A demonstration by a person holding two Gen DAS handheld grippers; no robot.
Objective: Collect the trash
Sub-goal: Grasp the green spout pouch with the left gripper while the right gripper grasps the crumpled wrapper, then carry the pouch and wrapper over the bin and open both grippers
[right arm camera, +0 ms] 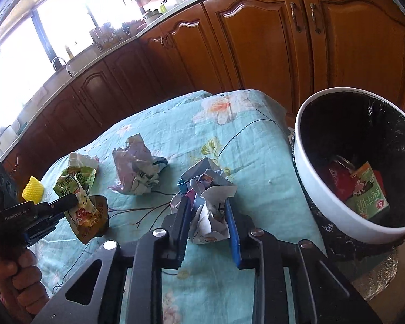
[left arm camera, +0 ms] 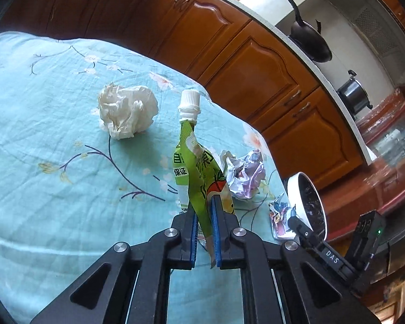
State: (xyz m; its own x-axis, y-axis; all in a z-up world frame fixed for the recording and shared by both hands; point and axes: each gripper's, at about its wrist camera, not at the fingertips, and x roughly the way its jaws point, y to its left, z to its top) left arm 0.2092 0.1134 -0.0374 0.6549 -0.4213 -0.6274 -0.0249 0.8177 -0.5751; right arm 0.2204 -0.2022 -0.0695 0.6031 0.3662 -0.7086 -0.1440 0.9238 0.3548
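My left gripper (left arm camera: 203, 202) is shut on the lower part of a green drink pouch (left arm camera: 194, 162) with a white cap, held upright over the floral cloth. The right wrist view shows the same pouch (right arm camera: 81, 189) at the left, pinched by that gripper. My right gripper (right arm camera: 206, 202) is shut on a crumpled printed paper ball (right arm camera: 208, 189) that rests on the cloth. Just to its right stands a white trash bin (right arm camera: 318, 197) lined with a black bag, with a green carton (right arm camera: 364, 191) inside. A second crumpled printed paper (right arm camera: 137, 170) and a white tissue wad (left arm camera: 128, 110) lie loose.
The table is covered by a teal floral cloth (left arm camera: 54, 135). Brown kitchen cabinets (right arm camera: 256, 40) run behind it. A small yellow object (right arm camera: 33, 189) sits at the table's left edge. A person's hand (right arm camera: 19, 278) grips the left tool's handle.
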